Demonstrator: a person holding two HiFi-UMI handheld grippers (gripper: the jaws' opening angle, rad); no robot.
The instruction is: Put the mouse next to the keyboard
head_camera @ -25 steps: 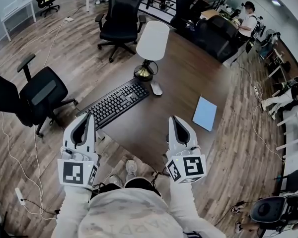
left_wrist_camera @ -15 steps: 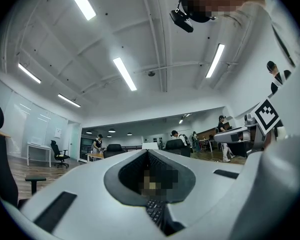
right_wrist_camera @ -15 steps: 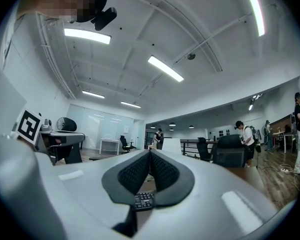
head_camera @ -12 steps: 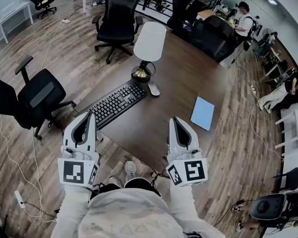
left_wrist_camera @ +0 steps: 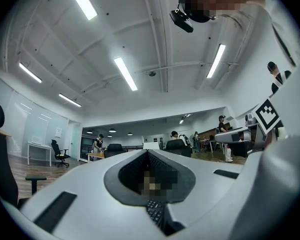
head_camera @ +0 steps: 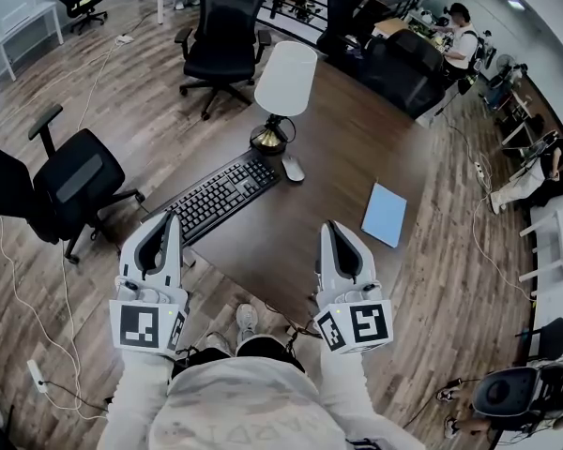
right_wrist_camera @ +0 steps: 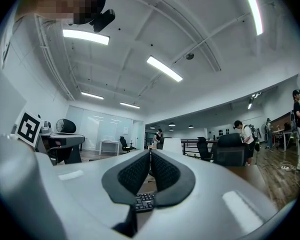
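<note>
The mouse [head_camera: 293, 168] lies on the brown table [head_camera: 357, 139], just beside the far right end of the keyboard [head_camera: 220, 195]; a lamp [head_camera: 283, 87] stands close behind both, its base near the keyboard's corner; a blue notebook [head_camera: 385, 214] lies well apart to the right; a black chair [head_camera: 80, 176] stands on the floor at the left; the left gripper [head_camera: 166, 219] and right gripper [head_camera: 330, 225] hover at the table's near edge, each with jaws pressed together on nothing.

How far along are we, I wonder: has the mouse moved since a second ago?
No. The mouse lies below-right of the lamp base, at the end of the keyboard, as before.
</note>
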